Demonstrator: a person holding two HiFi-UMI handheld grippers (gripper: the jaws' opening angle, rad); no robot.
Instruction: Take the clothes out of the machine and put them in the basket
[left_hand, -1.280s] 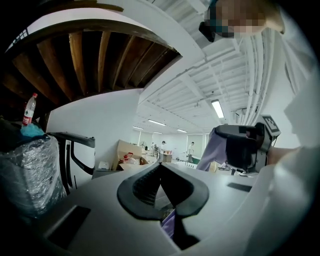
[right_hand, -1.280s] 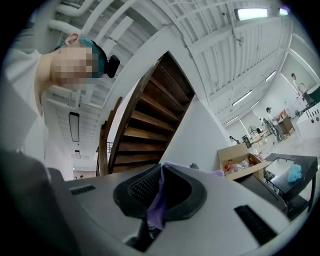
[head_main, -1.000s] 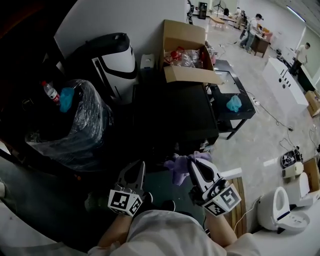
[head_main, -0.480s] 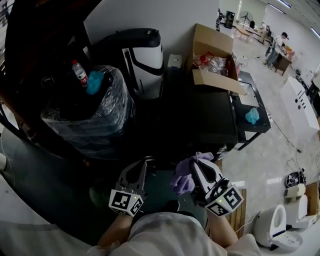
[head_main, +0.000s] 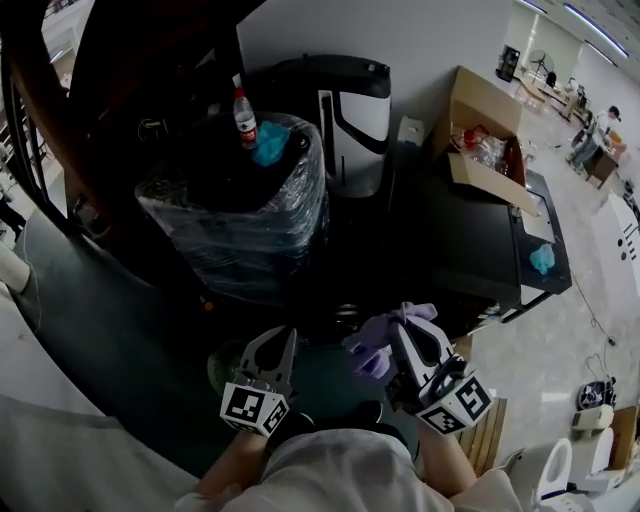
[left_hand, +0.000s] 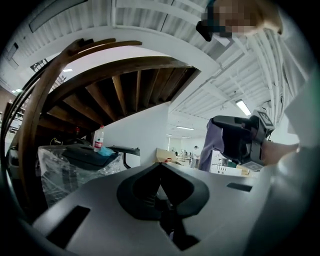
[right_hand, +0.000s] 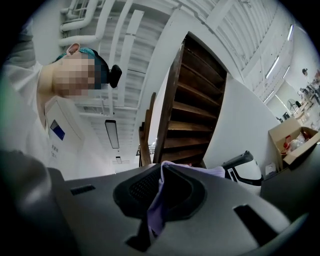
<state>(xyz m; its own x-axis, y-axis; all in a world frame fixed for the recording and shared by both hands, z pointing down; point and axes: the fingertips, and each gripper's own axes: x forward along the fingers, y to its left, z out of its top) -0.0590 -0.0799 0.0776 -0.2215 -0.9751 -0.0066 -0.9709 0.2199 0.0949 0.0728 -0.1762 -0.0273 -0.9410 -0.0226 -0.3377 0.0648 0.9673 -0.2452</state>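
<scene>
My right gripper (head_main: 402, 328) is shut on a lilac cloth (head_main: 374, 345), which bunches out to the left of its tips. In the right gripper view the cloth (right_hand: 156, 215) runs down the seam between the closed jaws of that gripper (right_hand: 161, 167). My left gripper (head_main: 278, 336) sits beside it to the left, a little apart, jaws together and nothing seen between them (left_hand: 161, 165). The left gripper view also catches the right gripper (left_hand: 240, 140) with the cloth (left_hand: 213, 145) hanging from it. Under both grippers lies a dark green round container (head_main: 325, 385), mostly hidden by my arms.
A plastic-wrapped black bin (head_main: 240, 215) stands ahead, with a water bottle (head_main: 245, 118) and a blue rag (head_main: 268, 145) on top. Behind it is a white and black machine (head_main: 345, 110). A black table (head_main: 470, 235) with a cardboard box (head_main: 490, 130) is at right; a wooden staircase (head_main: 110, 110) at left.
Both grippers have swung left together, and the bin and stairs now fill the middle of the head view. The right gripper still holds the lilac cloth.
</scene>
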